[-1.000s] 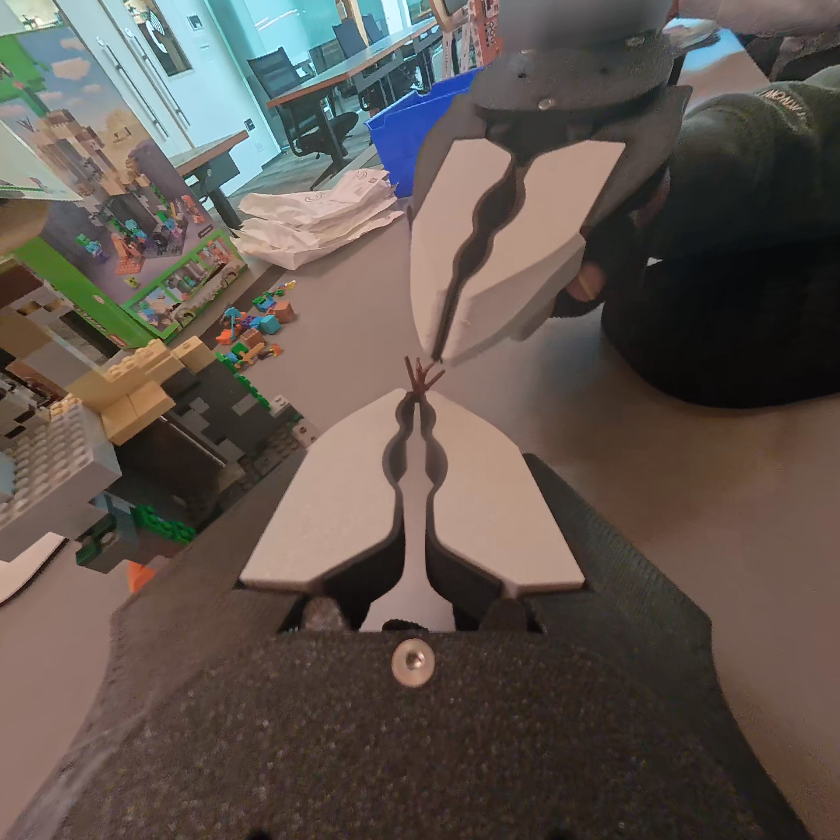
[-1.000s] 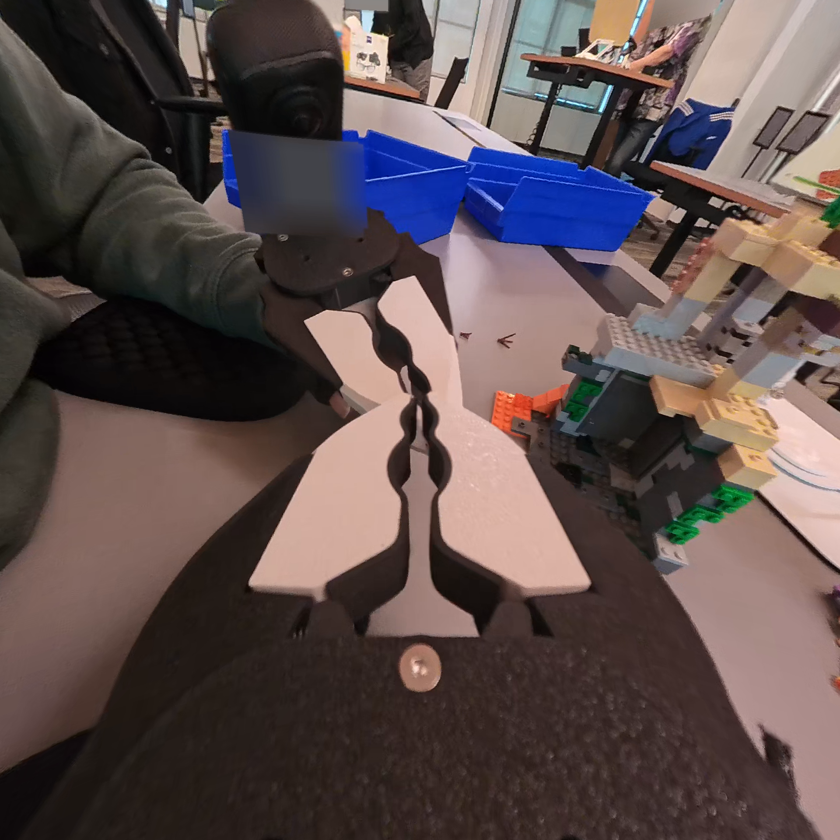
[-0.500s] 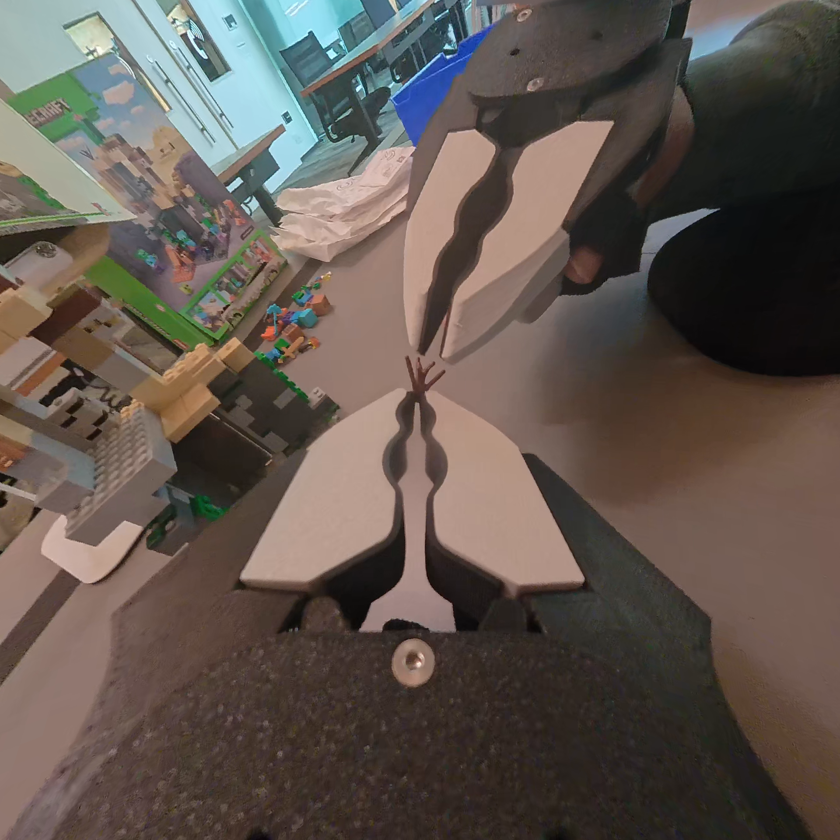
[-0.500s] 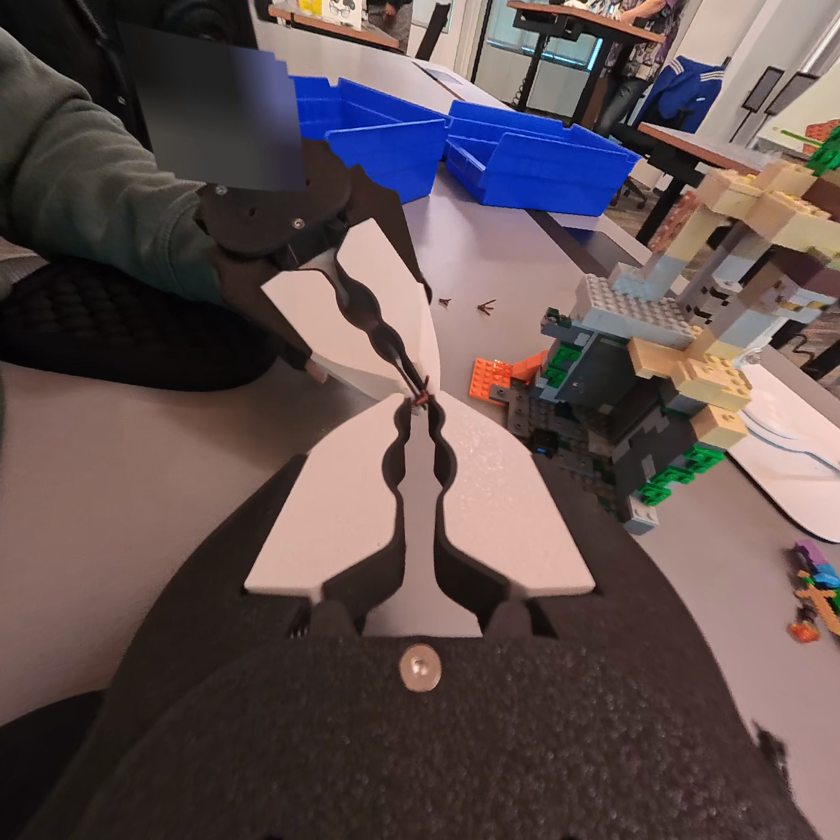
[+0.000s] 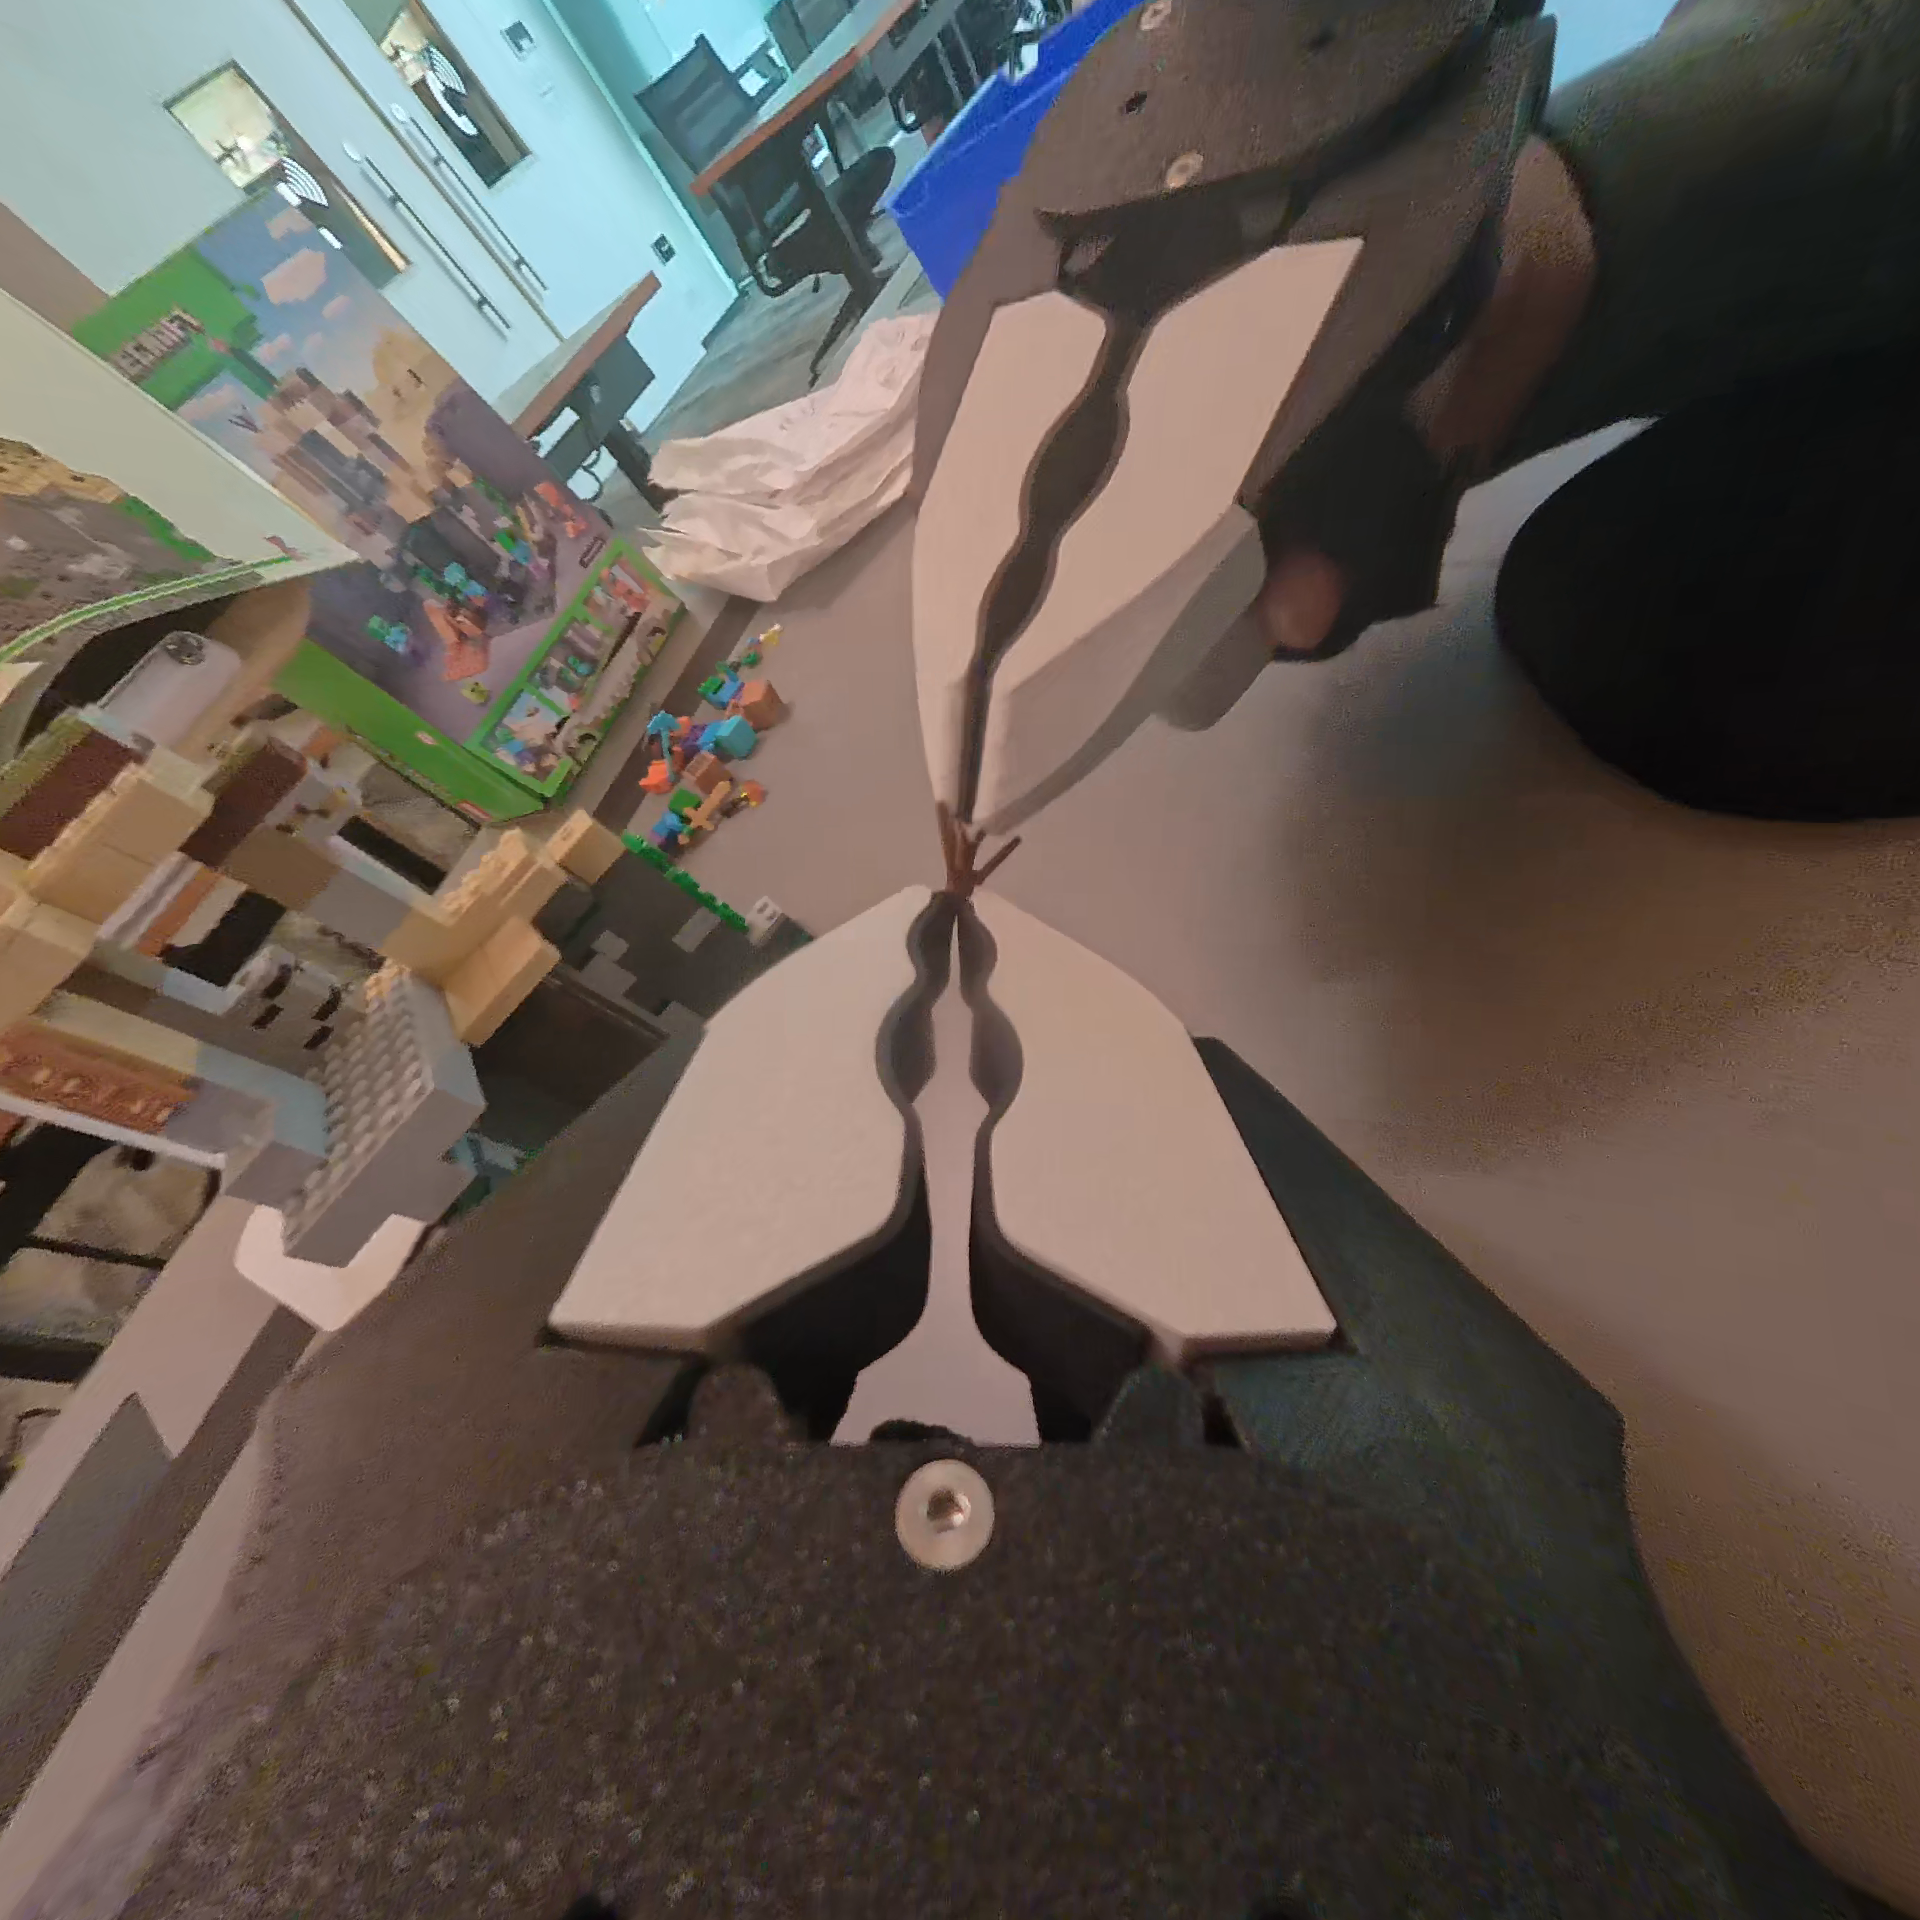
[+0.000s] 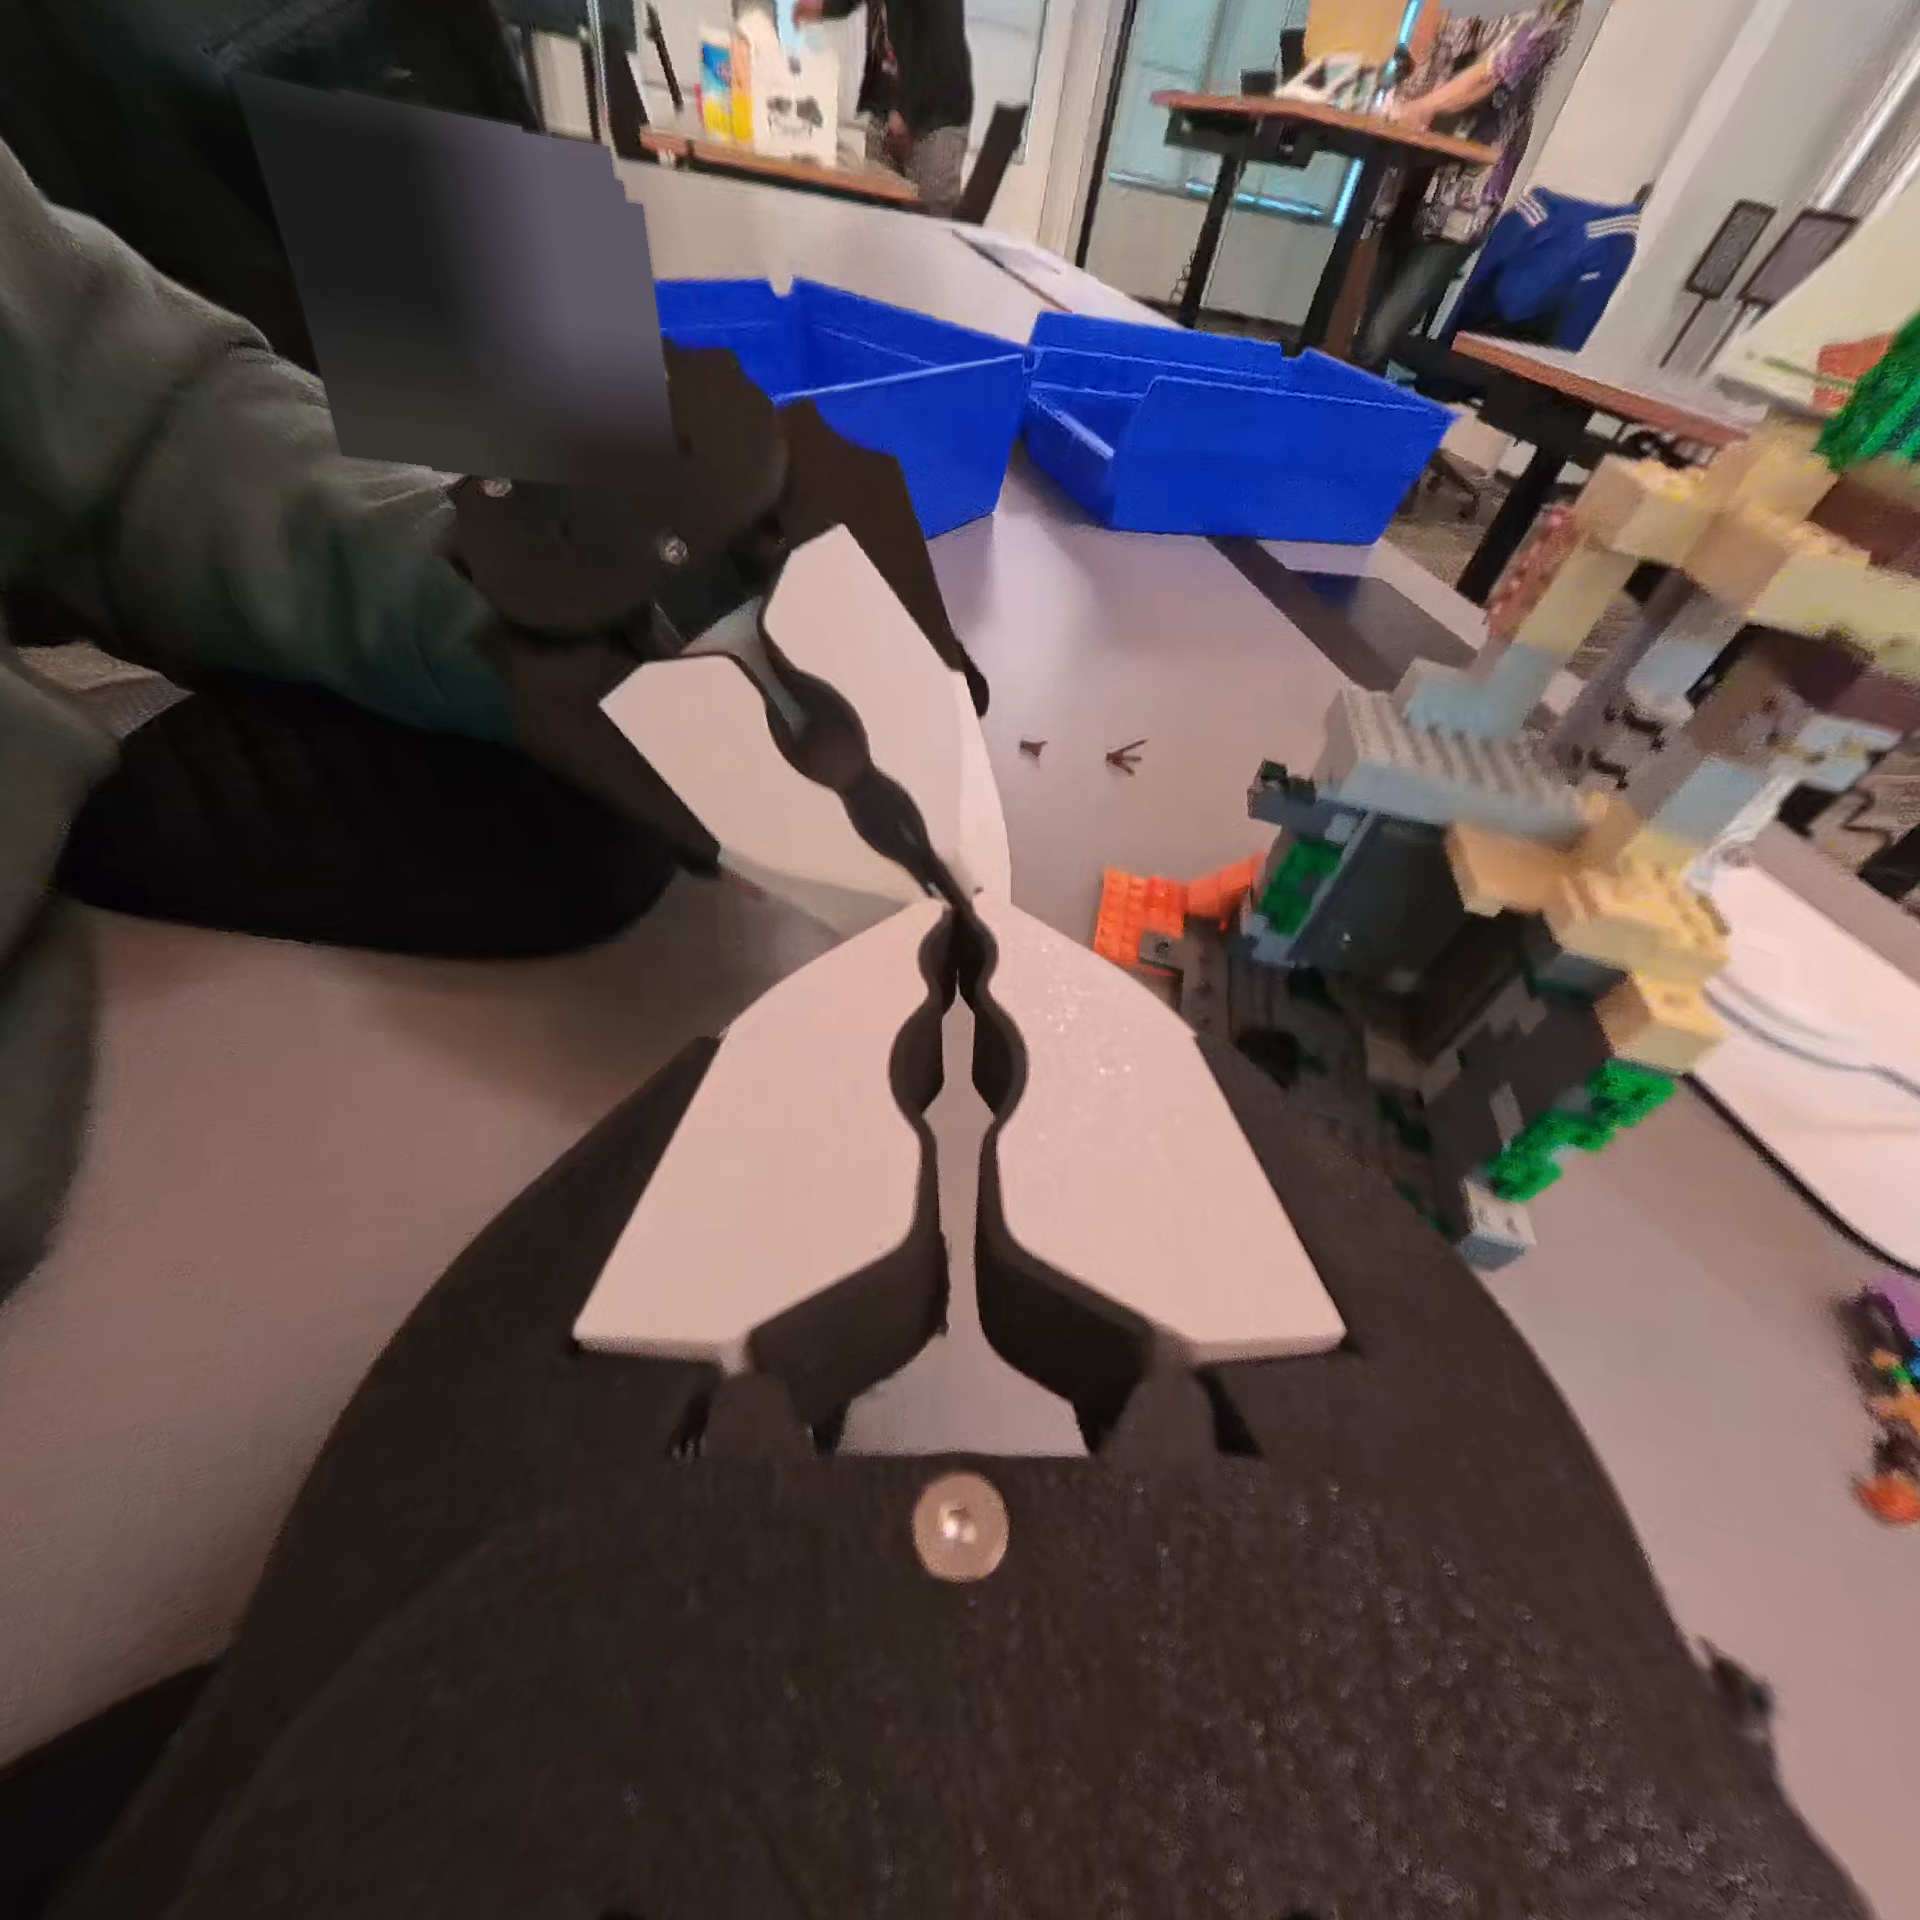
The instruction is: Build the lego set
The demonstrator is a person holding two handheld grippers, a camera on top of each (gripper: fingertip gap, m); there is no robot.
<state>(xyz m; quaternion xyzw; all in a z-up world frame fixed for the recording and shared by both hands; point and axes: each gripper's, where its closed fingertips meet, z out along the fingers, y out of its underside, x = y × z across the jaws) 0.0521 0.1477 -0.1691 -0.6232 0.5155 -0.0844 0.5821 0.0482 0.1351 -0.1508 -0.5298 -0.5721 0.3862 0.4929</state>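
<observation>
My left gripper (image 5: 956, 906) is shut on the stem of a small brown twig piece (image 5: 964, 860) and holds it above the grey table. My right gripper (image 5: 971, 819) comes down from above, tip to tip with the left one, and is closed on the twig's top branches. In the right wrist view, my right gripper (image 6: 954, 920) is shut and meets the left gripper (image 6: 935, 878); the twig is hidden there. The large tan, grey and black lego build (image 5: 395, 1091) stands to the left, and it also shows in the right wrist view (image 6: 1455, 935).
The set's box (image 5: 436, 520), loose coloured pieces (image 5: 717, 748) and white bags (image 5: 800, 478) lie beyond the build. Two small brown pieces (image 6: 1437, 755) lie on the table before blue bins (image 6: 1226, 447). An orange plate (image 6: 1143, 904) sits at the build's foot. A person's sleeve (image 6: 208, 499) is at the left. Only a small space, under 4 cm, lies between the two pairs of fingers. It is some 15 centimeters from my left tips to the orange plate (image 6: 1143, 904).
The right gripper parted its tips slightly, came down onto the twig held in the left gripper, and closed on its top. Both grippers rose and tilted a little.
</observation>
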